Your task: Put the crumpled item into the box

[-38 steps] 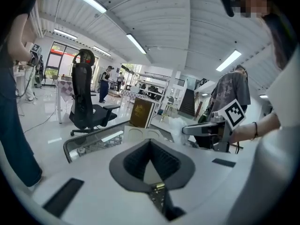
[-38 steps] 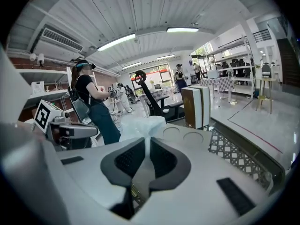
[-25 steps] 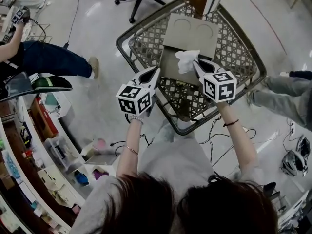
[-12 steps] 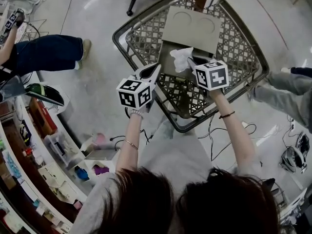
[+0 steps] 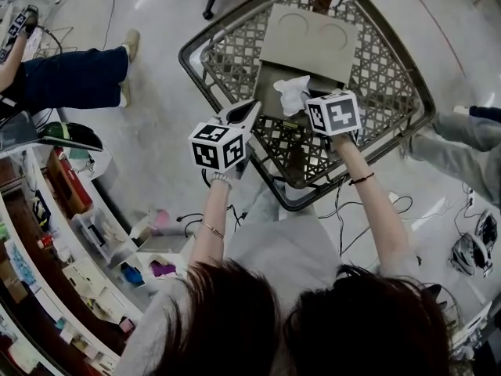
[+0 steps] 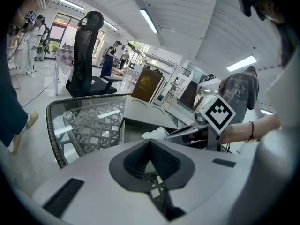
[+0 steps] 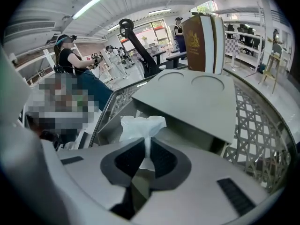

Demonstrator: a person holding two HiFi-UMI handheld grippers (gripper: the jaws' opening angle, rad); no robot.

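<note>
The crumpled item is a white tissue (image 5: 291,94) (image 7: 140,125), pinched between the jaws of my right gripper (image 5: 307,100) (image 7: 146,142). That gripper is shut on it and holds it over the open grey cardboard box (image 5: 270,104) (image 7: 187,135). The box's lid (image 5: 309,45) (image 7: 197,97) is folded back on the far side. My left gripper (image 5: 252,108) (image 6: 150,142) hovers at the box's near left corner, jaws shut with nothing between them. In the left gripper view the tissue (image 6: 157,133) shows just past its tips.
The box rests on a glass table with a lattice frame (image 5: 376,77). A brown upright book-like box (image 7: 201,32) stands at the table's far edge. An office chair (image 6: 89,55) is beyond the table. People's legs (image 5: 70,77) are on the floor at left and right.
My right gripper has moved a little forward and left with the tissue, further over the box opening. The left gripper has hardly shifted.
</note>
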